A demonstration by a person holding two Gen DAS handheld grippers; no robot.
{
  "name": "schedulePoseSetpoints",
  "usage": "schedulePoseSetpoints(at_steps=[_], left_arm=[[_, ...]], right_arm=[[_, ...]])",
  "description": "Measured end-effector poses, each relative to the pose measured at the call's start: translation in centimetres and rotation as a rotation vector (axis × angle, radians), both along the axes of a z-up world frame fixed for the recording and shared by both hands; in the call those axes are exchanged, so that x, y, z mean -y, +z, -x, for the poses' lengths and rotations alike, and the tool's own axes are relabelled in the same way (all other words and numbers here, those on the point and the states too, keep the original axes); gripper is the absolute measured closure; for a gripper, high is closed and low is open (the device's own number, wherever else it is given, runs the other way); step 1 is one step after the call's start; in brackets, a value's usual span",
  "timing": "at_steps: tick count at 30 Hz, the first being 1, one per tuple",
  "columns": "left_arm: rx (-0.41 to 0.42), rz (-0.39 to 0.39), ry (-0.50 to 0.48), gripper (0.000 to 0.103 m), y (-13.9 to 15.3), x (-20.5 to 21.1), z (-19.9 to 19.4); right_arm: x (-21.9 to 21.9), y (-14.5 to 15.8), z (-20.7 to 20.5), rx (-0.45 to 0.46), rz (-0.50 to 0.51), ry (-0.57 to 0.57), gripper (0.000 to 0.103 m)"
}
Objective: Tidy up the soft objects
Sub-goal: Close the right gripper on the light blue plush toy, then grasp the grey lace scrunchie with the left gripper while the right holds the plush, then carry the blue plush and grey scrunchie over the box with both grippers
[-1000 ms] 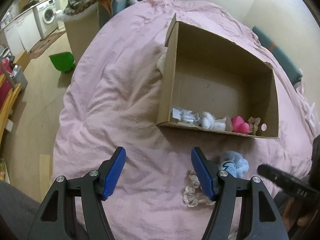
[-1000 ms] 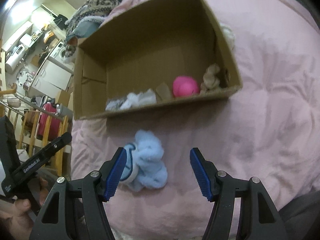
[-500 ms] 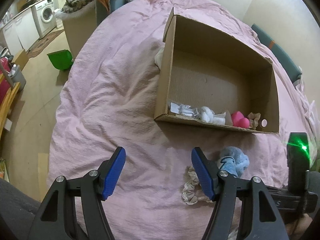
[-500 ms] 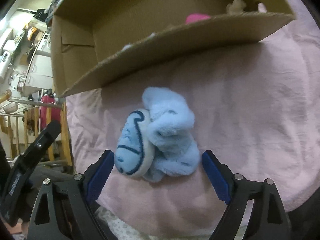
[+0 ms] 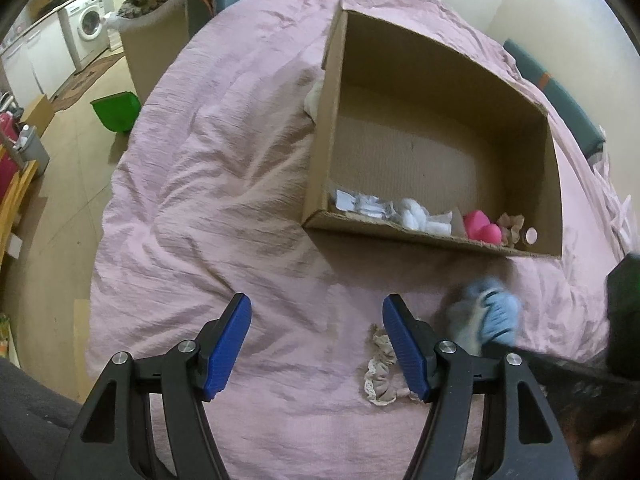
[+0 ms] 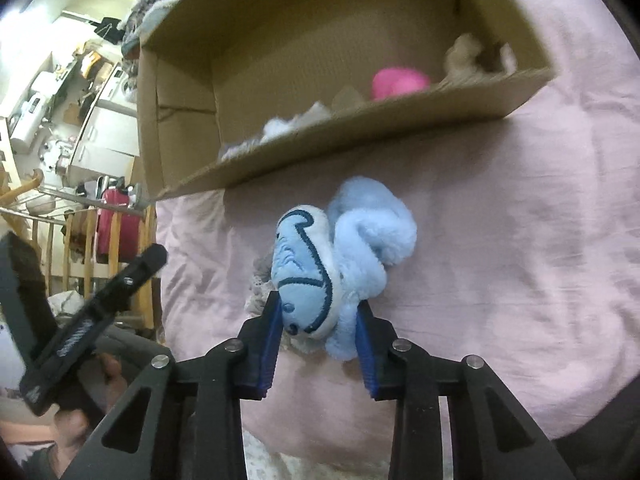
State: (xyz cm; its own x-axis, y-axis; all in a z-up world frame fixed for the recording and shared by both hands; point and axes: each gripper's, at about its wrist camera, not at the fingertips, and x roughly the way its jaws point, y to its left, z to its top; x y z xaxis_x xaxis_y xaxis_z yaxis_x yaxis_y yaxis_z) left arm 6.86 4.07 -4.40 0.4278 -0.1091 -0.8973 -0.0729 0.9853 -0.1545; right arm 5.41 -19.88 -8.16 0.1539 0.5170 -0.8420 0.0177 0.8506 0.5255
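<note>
The blue plush toy [image 6: 340, 264] lies on the pink bedspread [image 6: 520, 240] just in front of the cardboard box [image 6: 180, 120], its long axis running from the right gripper [image 6: 318, 344] toward the box, the embroidered pale face on its left flank. The right gripper's jaws are closing with the toy's near end between them, both blue pads pressing its fluff. In the left wrist view the toy [image 5: 486, 314] is blurred. Beside it lies a lace scrunchie [image 5: 380, 368], touching the left gripper's [image 5: 316, 344] right finger; that gripper hangs spread apart over bare bedspread. Inside the box a pink toy [image 5: 480, 230] and white fluff [image 5: 416, 216] sit along the near wall.
</note>
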Motion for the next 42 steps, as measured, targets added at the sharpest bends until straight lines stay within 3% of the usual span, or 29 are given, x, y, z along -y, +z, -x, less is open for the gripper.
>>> schedulePoseSetpoints(at_steps=[4,9,13,18,22,25,28,35,42], left_arm=[[-0.043,0.016,-0.058,0.038,-1.2,1.4,-0.2],[-0.183,0.106,-0.136,0.038,-4.4,3.7,-0.5],[-0.260,0.110,-0.196,0.038,-6.7,5.6,-0.4],[-0.240,0.053,-0.215,0.038,-7.2,6.9,-0.2],[-0.244,0.010,-0.213,0.069,-7.4,7.3,-0.2],[-0.246,0.020,-0.210,0.083,-7.4,7.2,-0.1],[-0.236,0.000,-0.225,0.090,-7.2,7.4,0.0],[-0.204,-0.037,-0.232,0.093,-5.9,6.9,0.3],[-0.137,-0.024,-0.148,0.093,-2.0,4.7,0.8]], right_arm=[[2.0,1.3,0.1,0.021,0.069,-0.002,0.067],[3.9,0.7,0.4,0.008,0.082,-0.044,0.067],[3.4,0.4,0.3,0.016,0.104,-0.034,0.067],[2.9,0.0,0.0,0.008,0.123,-0.015,0.067],[2.2,-0.5,-0.2,0.003,0.139,-0.001,0.067],[2.0,-0.5,-0.2,0.005,0.147,0.009,0.067],[1.8,-0.7,-0.3,0.005,0.152,0.013,0.067],[1.3,-0.7,-0.1,0.018,0.166,0.024,0.067],[1.8,1.2,0.7,0.056,0.124,0.019,0.067]])
